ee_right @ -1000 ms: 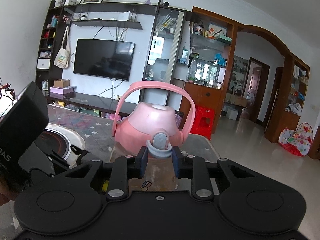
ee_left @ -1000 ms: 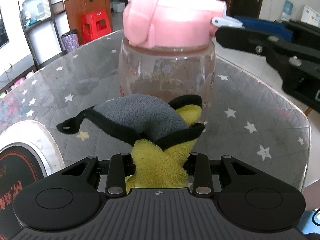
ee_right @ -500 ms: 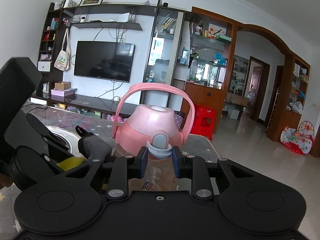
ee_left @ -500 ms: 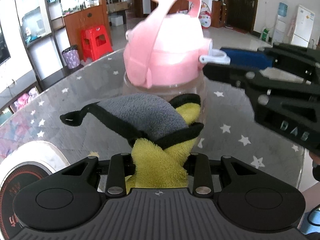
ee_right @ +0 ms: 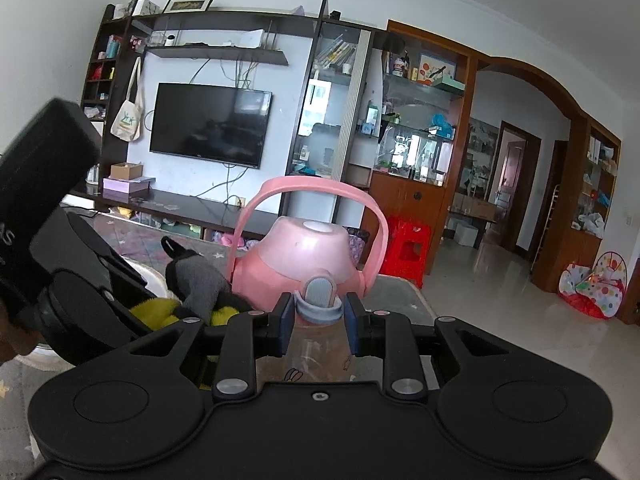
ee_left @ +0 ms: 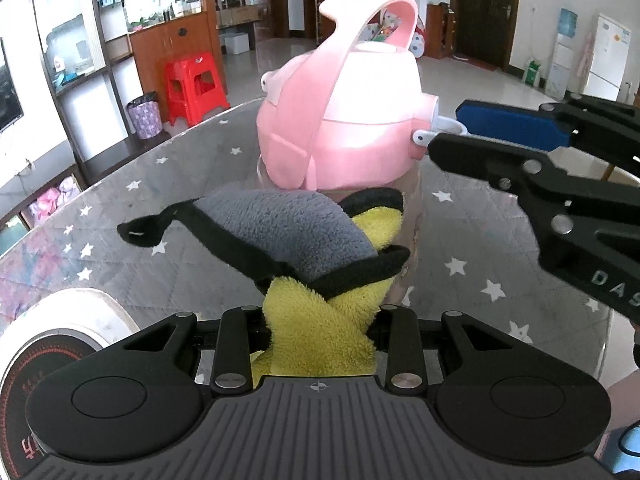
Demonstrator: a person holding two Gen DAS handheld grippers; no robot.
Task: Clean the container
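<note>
My left jaws [ee_left: 318, 316] are clamped on a folded cloth [ee_left: 304, 248], grey face up, yellow pile underneath, black binding at the edges. The cloth's front fold lies against the side of the bottle [ee_left: 340, 120], just below its pink lid [ee_left: 344, 92]. My right jaws [ee_right: 318, 322] are closed on the bottle at the neck, one blue pad on each side under the grey spout tab [ee_right: 320, 292]. The bottle stands upright near the far edge of the star-printed desk [ee_left: 472, 248]; I cannot tell whether its base rests on the desk.

Hazards, as I judge them:
- The right grip sits high on a narrow neck. A sideways push from the cloth could pivot or tip the bottle.
- The clear wall is smooth; a hard wipe may make it slip in the pads.
- The loose black tag [ee_left: 140, 230] could snag on the carry handle [ee_left: 360, 32].
- A round appliance [ee_left: 52, 344] sits at the near left corner, near my left jaws.

Legible writing: "DAS" on the right tool body [ee_left: 612, 284]. The bottle carries a small rabbit drawing [ee_right: 294, 374]. Red characters on the appliance are unreadable.
</note>
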